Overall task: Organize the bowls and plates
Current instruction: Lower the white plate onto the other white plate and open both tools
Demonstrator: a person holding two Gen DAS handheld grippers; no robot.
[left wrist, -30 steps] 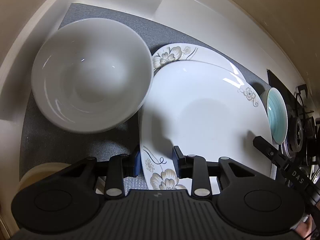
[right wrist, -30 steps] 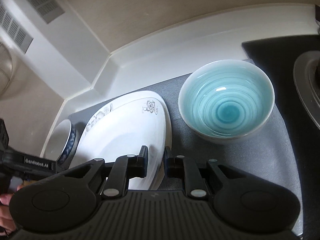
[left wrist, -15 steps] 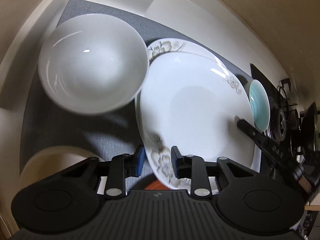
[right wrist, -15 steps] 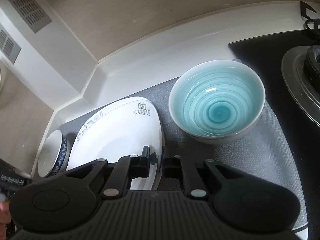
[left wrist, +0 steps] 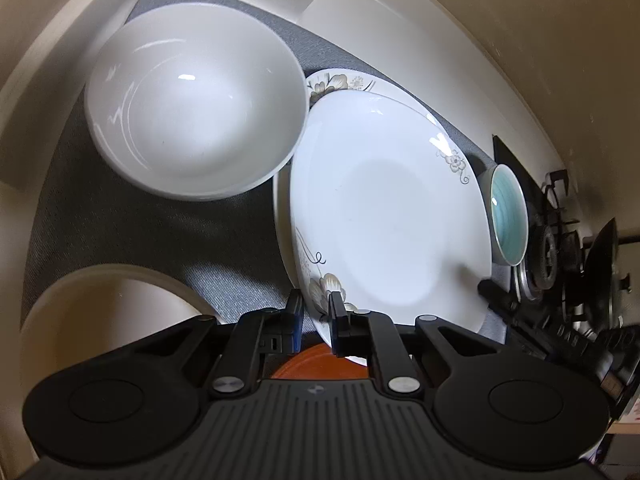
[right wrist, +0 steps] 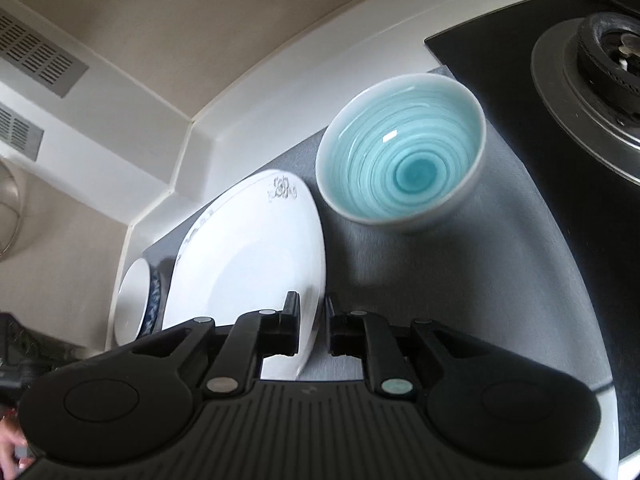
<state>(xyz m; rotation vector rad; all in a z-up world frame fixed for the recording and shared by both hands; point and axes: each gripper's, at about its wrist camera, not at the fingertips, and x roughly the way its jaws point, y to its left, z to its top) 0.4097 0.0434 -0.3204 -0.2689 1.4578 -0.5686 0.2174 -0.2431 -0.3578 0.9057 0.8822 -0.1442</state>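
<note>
A white flowered plate (left wrist: 392,216) is held tilted above the grey mat by both grippers. My left gripper (left wrist: 314,312) is shut on its near rim. My right gripper (right wrist: 312,320) is shut on its opposite rim; the plate shows in the right wrist view (right wrist: 248,264). A second flowered plate (left wrist: 340,82) lies under it on the mat. A large white bowl (left wrist: 196,100) stands to the left. A blue-glazed bowl (right wrist: 404,152) stands to the right, also seen in the left wrist view (left wrist: 508,212).
A grey mat (left wrist: 132,232) covers the counter. A cream round dish (left wrist: 100,312) sits at the near left and an orange-brown dish (left wrist: 320,364) shows under the left gripper. A gas burner (right wrist: 600,52) is to the right. A blue-patterned bowl (right wrist: 140,304) stands left of the plate.
The held plate has risen and tilted more, with both grippers lifting it. The rim sits deeper between the left fingers, and the orange-brown dish now shows beneath.
</note>
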